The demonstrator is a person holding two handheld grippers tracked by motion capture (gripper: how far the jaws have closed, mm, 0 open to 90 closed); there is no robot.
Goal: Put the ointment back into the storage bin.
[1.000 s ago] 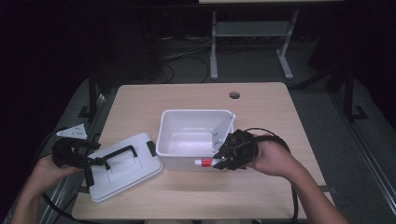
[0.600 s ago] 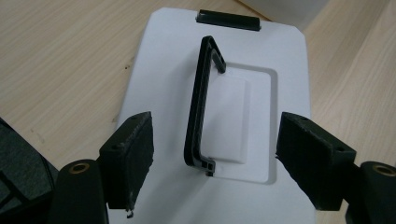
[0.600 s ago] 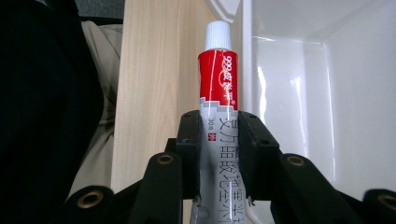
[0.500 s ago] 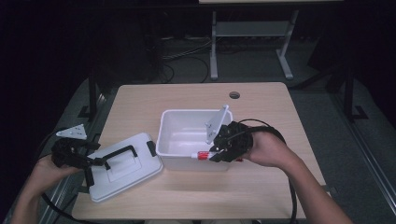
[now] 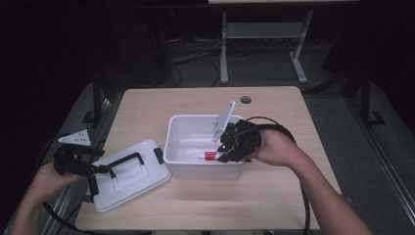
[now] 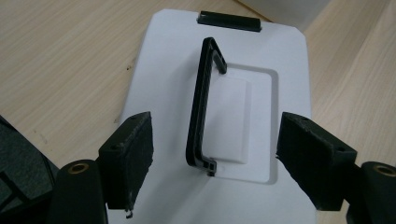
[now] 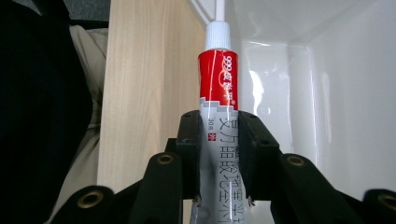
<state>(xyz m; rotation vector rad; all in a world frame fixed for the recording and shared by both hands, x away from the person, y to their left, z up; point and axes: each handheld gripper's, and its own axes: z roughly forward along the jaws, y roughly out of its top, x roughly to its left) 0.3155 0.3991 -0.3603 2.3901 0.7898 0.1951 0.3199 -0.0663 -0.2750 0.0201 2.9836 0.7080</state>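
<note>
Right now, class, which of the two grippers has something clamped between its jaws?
The right gripper: its jaws are shut on the red-and-white tube over the white bin. The left gripper stands open above the lid.

A light wooden rectangular table top is lying across the middle of the high view, its pale grain also showing in the left gripper view and the right gripper view. A small round dark cable hole is sitting near its far edge. Beyond the table, a grey metal stand with two legs and a crossbar is standing on the grey floor. Dark loose cables are lying coiled on that floor, just beside the stand.
</note>
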